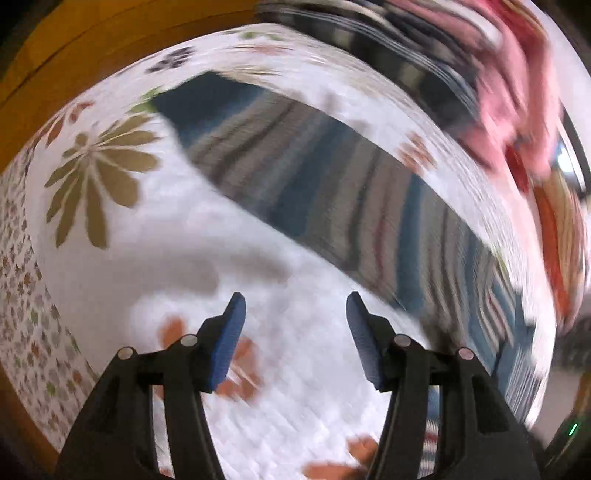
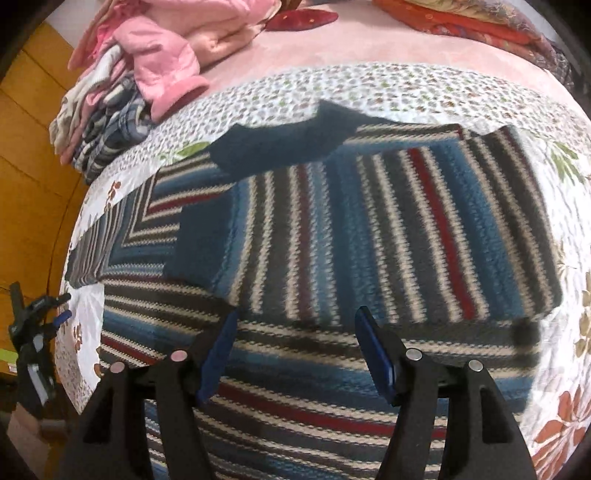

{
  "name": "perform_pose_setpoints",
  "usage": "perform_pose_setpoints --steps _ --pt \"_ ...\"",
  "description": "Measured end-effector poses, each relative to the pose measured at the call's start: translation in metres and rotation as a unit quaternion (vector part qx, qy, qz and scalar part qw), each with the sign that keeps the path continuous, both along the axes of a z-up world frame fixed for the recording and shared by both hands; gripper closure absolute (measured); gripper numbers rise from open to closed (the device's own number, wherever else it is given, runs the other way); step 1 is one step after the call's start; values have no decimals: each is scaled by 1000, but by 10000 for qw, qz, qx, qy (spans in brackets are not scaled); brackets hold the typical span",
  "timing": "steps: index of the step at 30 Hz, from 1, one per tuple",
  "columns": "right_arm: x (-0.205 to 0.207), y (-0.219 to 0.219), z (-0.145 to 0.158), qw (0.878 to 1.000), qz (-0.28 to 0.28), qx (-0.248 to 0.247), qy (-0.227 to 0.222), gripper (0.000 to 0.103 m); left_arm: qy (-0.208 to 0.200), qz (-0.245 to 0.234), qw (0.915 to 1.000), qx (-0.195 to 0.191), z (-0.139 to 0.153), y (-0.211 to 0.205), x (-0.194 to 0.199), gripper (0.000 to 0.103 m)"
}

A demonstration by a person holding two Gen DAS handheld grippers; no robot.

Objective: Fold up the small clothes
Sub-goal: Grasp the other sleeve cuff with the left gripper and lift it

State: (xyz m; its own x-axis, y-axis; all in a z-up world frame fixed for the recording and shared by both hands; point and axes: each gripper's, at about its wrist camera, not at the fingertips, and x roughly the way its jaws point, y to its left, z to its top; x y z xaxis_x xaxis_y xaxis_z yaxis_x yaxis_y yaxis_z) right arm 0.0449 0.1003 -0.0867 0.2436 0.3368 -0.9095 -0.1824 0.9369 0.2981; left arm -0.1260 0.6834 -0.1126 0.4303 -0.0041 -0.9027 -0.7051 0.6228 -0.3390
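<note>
A striped knit sweater (image 2: 369,236) in blue, grey, white and red lies flat on a floral white bedspread (image 2: 332,88), its sleeves folded over the body. My right gripper (image 2: 295,321) hovers open just above the sweater's lower part, holding nothing. In the blurred left wrist view the same sweater (image 1: 332,184) runs diagonally across the bedspread (image 1: 184,240). My left gripper (image 1: 295,306) is open over bare bedspread, short of the sweater's near edge. The left gripper (image 2: 55,317) also shows at the bed's left edge in the right wrist view.
A heap of pink and plaid clothes (image 2: 147,74) sits at the bed's far left corner; blurred pink and red garments (image 1: 498,92) appear at the left view's upper right. Red-orange folded fabric (image 2: 461,22) lies at the back right. Orange-brown floor (image 2: 29,166) lies beside the bed.
</note>
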Motion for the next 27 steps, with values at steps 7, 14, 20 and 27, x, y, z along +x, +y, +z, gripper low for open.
perform_pose_setpoints --steps 7,14,20,27 --pt "1 20 -2 9998 132 -154 -15 37 -401 595 9961 -520 -26 47 20 47" --pt "3 29 -4 9997 172 -181 -6 37 -668 1014 9895 -787 -40 76 31 47" --pt "2 34 -5 9996 212 -195 -15 37 -604 1182 9891 -641 -39 83 44 71" --pt "2 24 -3 9996 166 -214 -59 37 -969 872 9899 -549 -17 63 50 91"
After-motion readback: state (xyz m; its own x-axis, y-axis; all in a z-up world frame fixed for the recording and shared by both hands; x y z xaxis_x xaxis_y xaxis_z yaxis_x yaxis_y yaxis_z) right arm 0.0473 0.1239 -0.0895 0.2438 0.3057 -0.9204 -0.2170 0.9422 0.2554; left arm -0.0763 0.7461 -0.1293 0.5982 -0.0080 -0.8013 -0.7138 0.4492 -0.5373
